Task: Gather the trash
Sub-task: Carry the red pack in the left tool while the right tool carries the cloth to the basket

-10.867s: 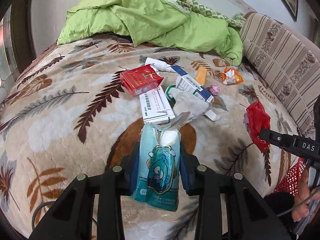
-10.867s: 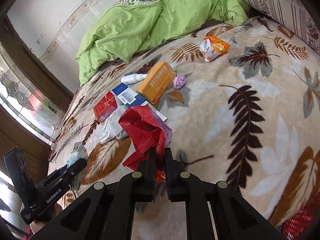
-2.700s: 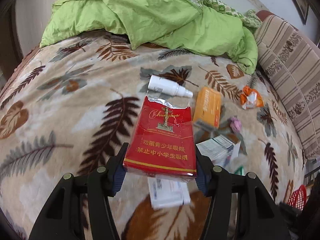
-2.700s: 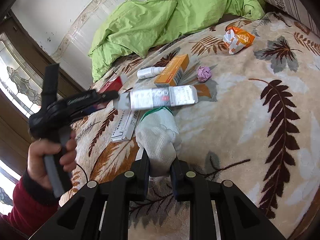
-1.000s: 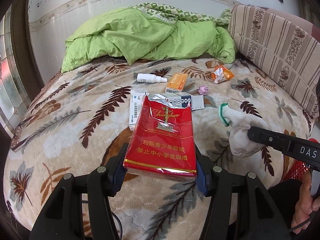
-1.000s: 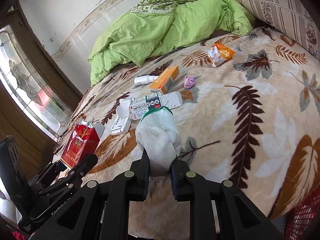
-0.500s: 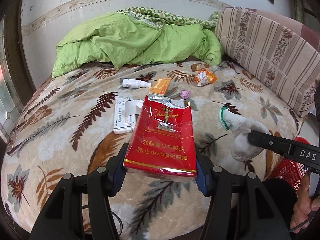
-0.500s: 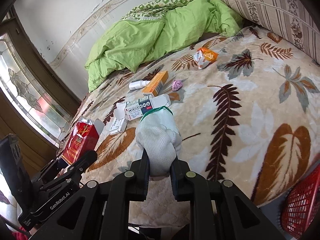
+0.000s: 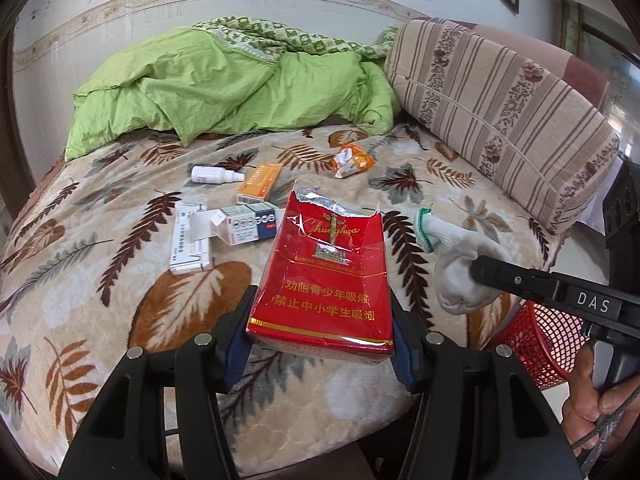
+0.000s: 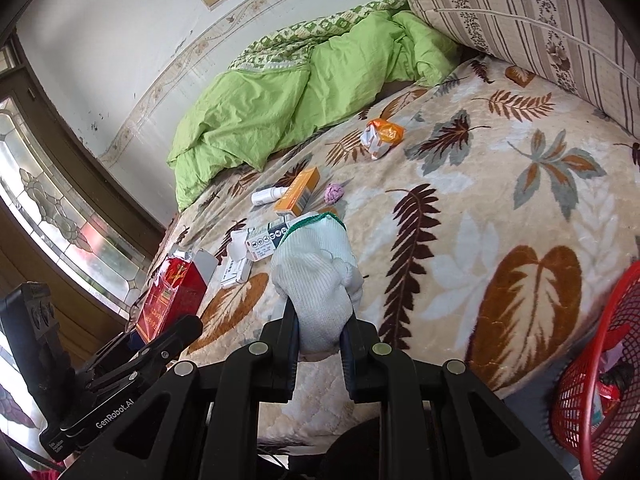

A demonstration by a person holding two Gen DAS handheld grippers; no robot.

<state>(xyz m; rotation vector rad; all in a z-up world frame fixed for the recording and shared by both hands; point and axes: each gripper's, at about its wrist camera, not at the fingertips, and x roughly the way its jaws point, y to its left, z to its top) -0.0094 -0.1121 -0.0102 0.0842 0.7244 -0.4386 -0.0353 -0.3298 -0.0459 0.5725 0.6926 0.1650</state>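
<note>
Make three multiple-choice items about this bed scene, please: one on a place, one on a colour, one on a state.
1. Where does the white spray bottle lie?
A. in the red basket
B. on the leaf-pattern blanket, near the orange box
C. on the striped cushion

2. What colour is the trim on the white glove?
A. green
B. blue
C. yellow

3. What is the state of the red cigarette pack?
A. lying flat on the blanket
B. inside the basket
C. clamped in the left gripper, its top torn open

Answers: 1 B, the bottle rests on the blanket next to the orange box. 2 A, the cuff edge is green. 3 C, both pads press its sides and foil shows at the torn top.
</note>
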